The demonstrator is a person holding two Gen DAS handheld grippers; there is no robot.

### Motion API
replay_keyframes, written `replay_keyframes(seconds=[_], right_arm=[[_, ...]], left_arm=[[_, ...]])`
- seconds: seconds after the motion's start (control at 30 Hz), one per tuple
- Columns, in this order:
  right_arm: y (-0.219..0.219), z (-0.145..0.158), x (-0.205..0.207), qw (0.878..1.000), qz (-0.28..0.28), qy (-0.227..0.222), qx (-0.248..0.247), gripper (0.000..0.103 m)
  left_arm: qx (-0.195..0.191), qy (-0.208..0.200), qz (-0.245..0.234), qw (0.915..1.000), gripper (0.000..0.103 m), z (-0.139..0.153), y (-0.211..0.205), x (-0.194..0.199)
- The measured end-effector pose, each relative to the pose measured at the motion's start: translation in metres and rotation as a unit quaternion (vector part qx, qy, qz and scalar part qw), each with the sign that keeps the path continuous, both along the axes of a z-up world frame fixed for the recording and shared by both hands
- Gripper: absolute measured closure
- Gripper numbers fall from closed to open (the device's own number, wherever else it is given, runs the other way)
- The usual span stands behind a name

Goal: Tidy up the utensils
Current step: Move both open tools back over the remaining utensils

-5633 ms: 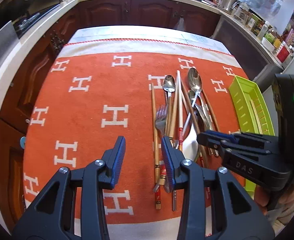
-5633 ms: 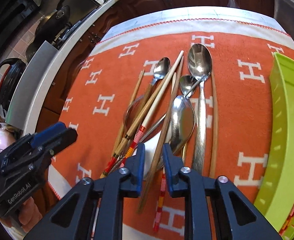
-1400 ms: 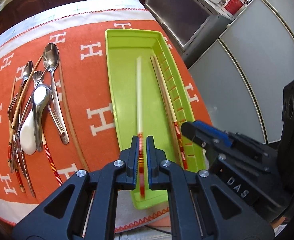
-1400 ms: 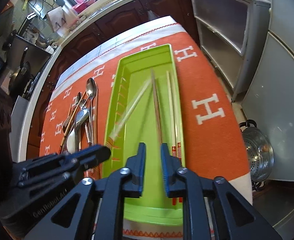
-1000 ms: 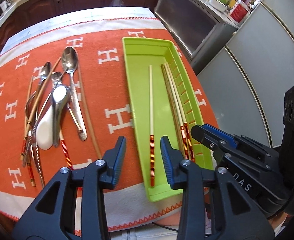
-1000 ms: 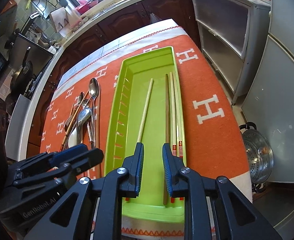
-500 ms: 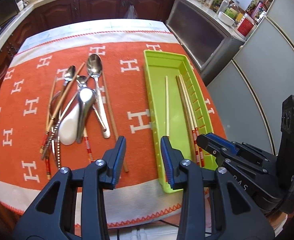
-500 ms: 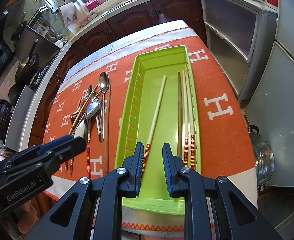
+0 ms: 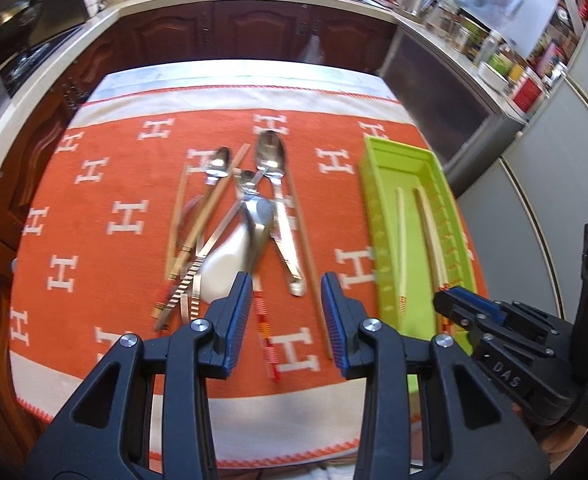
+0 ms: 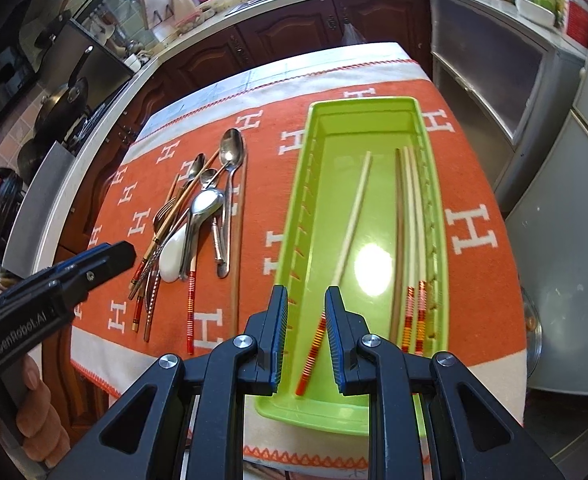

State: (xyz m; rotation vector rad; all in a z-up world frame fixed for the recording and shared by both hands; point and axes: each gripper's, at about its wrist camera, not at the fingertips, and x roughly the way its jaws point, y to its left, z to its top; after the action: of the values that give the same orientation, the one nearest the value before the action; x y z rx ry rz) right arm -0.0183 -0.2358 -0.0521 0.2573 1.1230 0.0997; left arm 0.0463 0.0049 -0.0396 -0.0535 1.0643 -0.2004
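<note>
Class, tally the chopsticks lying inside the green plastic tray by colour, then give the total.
In the green plastic tray:
pale wooden chopsticks with red-striped ends: 3
plain brown wooden chopstick: 1
Total: 4

A green tray (image 10: 434, 216) lies lengthwise at centre-right of the right wrist view. Inside it one pale chopstick (image 10: 354, 216) lies slanted, with three more chopsticks (image 10: 410, 220) along the right wall. At centre-left, spoons (image 10: 229, 156), a fork, a white spoon (image 10: 171, 256) and loose chopsticks (image 10: 191, 304) lie piled on the orange cloth.
</note>
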Motion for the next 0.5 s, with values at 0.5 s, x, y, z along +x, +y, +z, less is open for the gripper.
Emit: replay_keyframes(seconds=[0.5], right_arm=[[0.082,0.022,0.075,0.997,0.075,-0.013,0.024,0.084]], left_arm=[[0.032,0.006,0.061,0.9976,0.071,-0.024,0.103,0.028]])
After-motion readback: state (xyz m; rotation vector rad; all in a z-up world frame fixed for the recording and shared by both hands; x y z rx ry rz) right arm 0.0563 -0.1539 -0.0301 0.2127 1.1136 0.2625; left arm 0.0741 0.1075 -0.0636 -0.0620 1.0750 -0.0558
